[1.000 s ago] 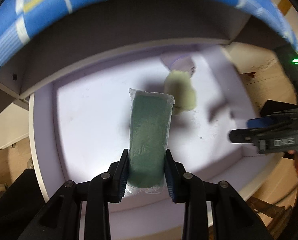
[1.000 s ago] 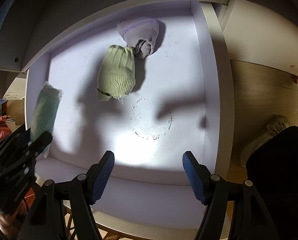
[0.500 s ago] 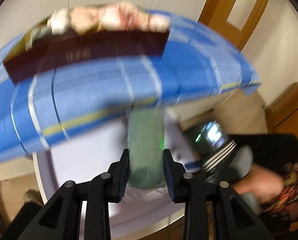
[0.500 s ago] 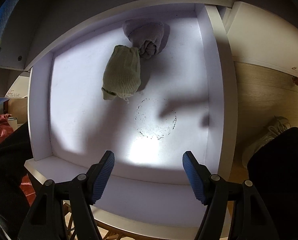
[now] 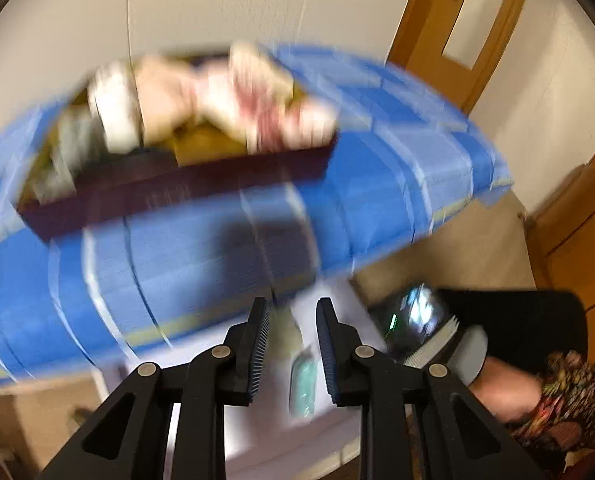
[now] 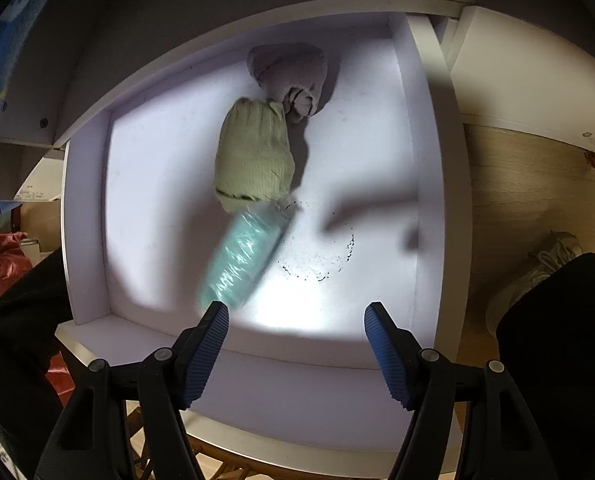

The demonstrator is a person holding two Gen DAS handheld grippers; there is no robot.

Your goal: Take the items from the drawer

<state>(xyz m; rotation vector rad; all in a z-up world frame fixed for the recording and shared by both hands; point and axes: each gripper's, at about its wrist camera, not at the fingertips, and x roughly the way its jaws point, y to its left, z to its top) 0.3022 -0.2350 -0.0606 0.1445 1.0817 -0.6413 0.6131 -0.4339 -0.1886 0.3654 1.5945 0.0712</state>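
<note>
Three soft items lie in the white drawer [image 6: 433,184] in the right wrist view: a teal packet [image 6: 243,264] wrapped in clear film, blurred, just left of centre; a pale green sock roll [image 6: 253,156] touching its upper end; and a grey-lilac sock roll [image 6: 291,74] above that, near the drawer's back wall. The right gripper [image 6: 297,320] stands at the bottom of the frame with its blue-padded jaws spread wide and nothing between them; the left pad sits just below the packet's lower end, and whether they touch I cannot tell.

In the left wrist view the left gripper [image 5: 291,328] sits at lower centre with its jaws drawn narrow and holding nothing. The teal packet [image 5: 303,384] shows through the gap, far below on the drawer floor, clear of the pads. A blue checked cloth [image 5: 177,272] fills the middle of that frame, heavily blurred, and a dark tray [image 5: 177,192] with pale bundles sits on it at upper left. A wooden door [image 5: 461,20] stands at the upper right
</note>
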